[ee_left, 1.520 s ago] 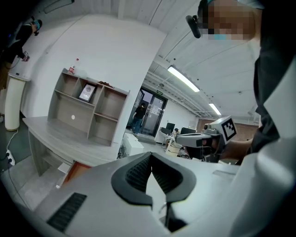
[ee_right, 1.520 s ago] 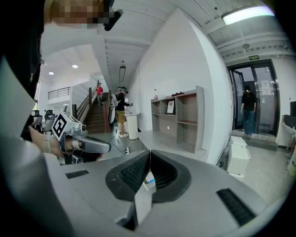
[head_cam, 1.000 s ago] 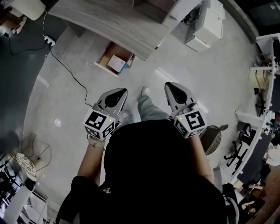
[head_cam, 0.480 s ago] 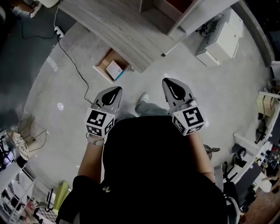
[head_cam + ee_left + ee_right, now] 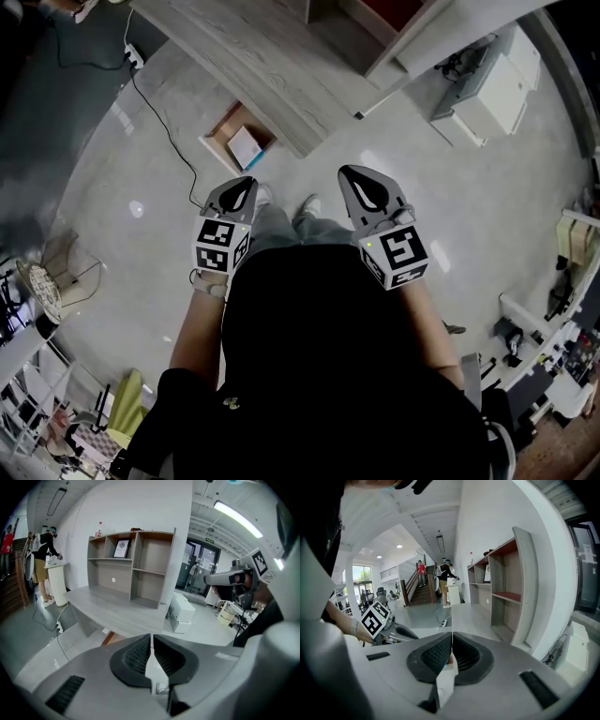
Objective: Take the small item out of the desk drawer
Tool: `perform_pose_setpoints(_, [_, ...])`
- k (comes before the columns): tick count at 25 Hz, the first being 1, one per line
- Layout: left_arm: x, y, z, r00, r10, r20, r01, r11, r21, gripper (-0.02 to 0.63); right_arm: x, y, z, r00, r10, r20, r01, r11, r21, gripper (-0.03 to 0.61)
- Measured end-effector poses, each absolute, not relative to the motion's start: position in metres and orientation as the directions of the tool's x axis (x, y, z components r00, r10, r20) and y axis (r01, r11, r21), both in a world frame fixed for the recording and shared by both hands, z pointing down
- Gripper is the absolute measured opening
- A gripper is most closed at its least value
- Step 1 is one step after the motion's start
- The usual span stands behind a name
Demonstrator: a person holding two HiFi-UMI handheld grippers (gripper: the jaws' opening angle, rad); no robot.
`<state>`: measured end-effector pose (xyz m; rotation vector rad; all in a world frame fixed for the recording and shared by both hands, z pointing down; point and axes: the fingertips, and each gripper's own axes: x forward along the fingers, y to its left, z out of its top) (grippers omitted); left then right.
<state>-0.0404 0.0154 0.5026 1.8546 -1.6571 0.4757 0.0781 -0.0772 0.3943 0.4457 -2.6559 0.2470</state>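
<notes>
From the head view, an open wooden drawer (image 5: 232, 137) sticks out from under the grey desk (image 5: 253, 66), low near the floor. A small white and blue item (image 5: 246, 148) lies inside it. My left gripper (image 5: 242, 185) is shut and empty, its tip just short of the drawer. My right gripper (image 5: 354, 176) is also shut and empty, off to the drawer's right above the floor. In the left gripper view the jaws (image 5: 152, 635) meet, pointing over the desk (image 5: 117, 613). In the right gripper view the jaws (image 5: 452, 633) are closed too.
An open shelf unit (image 5: 131, 566) stands on the desk's back. A white cabinet (image 5: 180, 613) sits on the floor to the right. A black cable (image 5: 164, 131) runs over the floor left of the drawer. A person (image 5: 44, 559) stands far off at the left.
Both grippers have come closer to the desk and the open drawer. The left gripper now points straighter at the drawer. The jaws stay closed.
</notes>
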Motion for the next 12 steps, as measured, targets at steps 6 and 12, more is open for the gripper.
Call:
perform_pose_setpoints(6, [-0.056,0.009,0.551,0.181,-0.697,0.694,-0.976,-0.043,0.212,0.036,0.06,-0.079,0.4,-0.835,-0.266,0.482,-0.351,0.932,-0.093,-0.002])
perform_pose_setpoints(12, [-0.075,0.005,0.608,0.204,-0.594,0.778,-0.977,-0.071,0.202,0.174,0.04,-0.079,0.411,-0.804,-0.276,0.526,-0.385,0.917,-0.106,-0.002])
